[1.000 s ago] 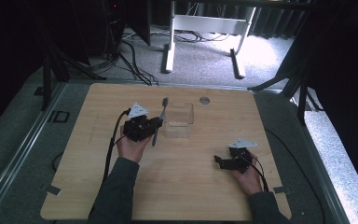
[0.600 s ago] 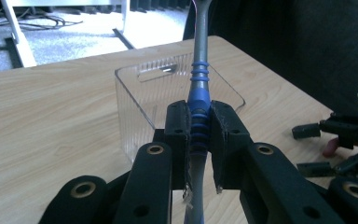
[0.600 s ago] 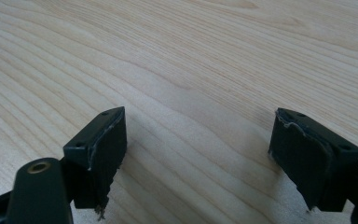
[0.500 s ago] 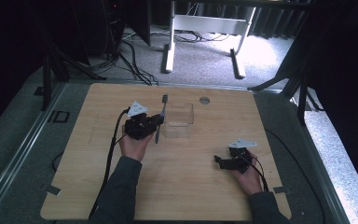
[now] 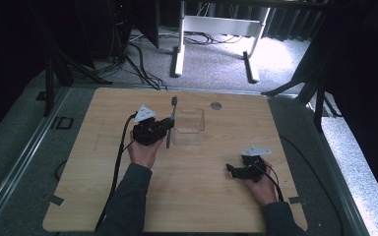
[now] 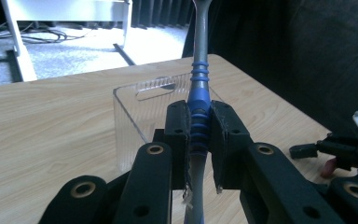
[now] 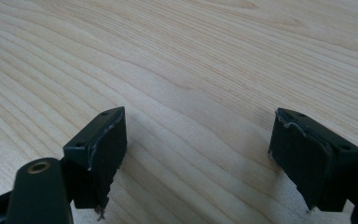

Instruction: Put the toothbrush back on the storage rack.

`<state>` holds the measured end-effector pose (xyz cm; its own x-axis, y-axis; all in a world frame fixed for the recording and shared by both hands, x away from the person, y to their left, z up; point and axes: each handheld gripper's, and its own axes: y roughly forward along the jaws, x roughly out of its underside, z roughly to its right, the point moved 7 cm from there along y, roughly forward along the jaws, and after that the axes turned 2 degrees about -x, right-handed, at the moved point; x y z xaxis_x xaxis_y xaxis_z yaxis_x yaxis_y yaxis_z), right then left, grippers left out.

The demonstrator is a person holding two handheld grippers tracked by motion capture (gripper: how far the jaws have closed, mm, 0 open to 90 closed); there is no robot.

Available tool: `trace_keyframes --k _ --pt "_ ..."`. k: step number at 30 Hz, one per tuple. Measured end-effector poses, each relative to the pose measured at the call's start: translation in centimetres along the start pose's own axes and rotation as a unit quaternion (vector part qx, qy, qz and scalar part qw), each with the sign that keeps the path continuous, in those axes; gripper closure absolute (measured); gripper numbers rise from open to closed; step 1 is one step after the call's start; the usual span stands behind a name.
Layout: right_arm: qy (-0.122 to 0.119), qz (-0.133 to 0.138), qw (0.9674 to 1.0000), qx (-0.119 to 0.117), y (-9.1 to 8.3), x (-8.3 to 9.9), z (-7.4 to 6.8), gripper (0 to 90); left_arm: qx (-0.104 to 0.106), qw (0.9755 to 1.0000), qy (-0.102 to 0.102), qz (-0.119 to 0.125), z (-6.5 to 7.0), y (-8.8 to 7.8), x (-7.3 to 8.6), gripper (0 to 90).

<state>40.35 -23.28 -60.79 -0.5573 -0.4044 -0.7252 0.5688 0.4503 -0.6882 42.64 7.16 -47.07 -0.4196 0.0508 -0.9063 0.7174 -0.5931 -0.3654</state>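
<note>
Toothbrush pinched in the left gripper beside a clear box

The left gripper pinches the blue-and-grey toothbrush by its ribbed handle; its long axis runs away from the person, head toward the far edge of the desk, just left of the clear plastic box. The right gripper rests well apart near the front right, fingers spread over bare wood

I see grey carpet beyond my wooden table, white desk legs, cables, dark curtains.
</note>
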Motion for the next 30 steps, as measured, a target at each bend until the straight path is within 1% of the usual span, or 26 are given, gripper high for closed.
trace_keyframes --k 5,8,15,23,30 --pt "0.0 0.0 1.0 0.0 0.0 0.0 0.01 18.6 -0.001 0.9999 0.004 0.015 -0.01 -0.02 -0.12 78.4" --pt "-0.001 0.0 1.0 0.0 0.0 0.0 0.01 18.6 0.002 0.9998 0.005 0.02 0.05 0.01 -0.17 78.4" --pt "-0.001 0.0 1.0 0.0 0.0 0.0 0.01 18.6 0.007 0.9996 -0.007 0.027 -0.12 0.12 -0.31 78.4" --pt "0.0 0.0 1.0 0.0 0.0 0.0 0.01 18.6 0.011 0.9993 -0.013 0.035 0.04 0.43 -0.36 78.3" --pt "-0.001 0.0 1.0 0.0 0.0 0.0 0.01 18.6 0.012 0.9986 -0.016 0.048 0.27 0.89 -0.53 78.3"
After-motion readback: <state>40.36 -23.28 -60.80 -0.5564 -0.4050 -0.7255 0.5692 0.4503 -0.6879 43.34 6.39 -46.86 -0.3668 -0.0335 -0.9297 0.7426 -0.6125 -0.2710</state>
